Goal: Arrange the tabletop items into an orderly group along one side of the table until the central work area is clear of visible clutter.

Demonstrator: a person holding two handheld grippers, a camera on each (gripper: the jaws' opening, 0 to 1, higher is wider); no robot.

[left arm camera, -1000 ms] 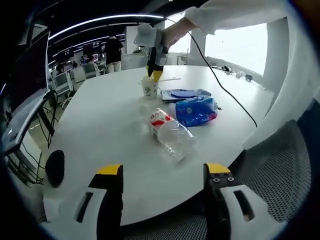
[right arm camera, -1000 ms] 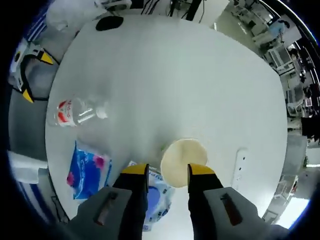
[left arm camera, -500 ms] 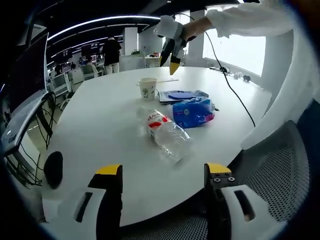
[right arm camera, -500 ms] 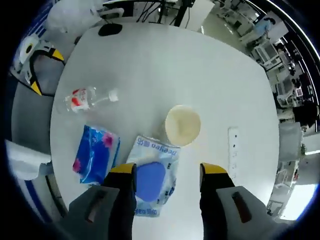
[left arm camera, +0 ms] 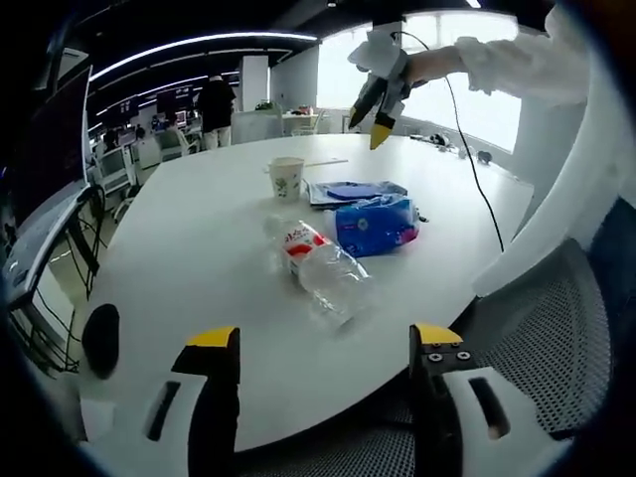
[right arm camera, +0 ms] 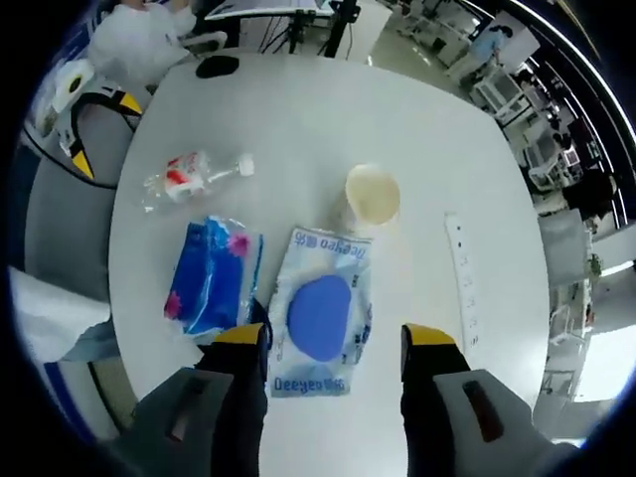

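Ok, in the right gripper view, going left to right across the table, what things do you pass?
Plastic bottle → blue tissue pack → wipes pack → paper cup → white strip.

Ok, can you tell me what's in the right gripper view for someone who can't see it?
From above, an open hand-held gripper hangs over a white round table. On the table lie a wipes pack with a blue lid, a blue tissue pack, a paper cup and a plastic bottle on its side.

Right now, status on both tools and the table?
Both tools open, empty. Right tool above wipes pack; cup, tissue pack, bottle grouped. Nothing blocking.
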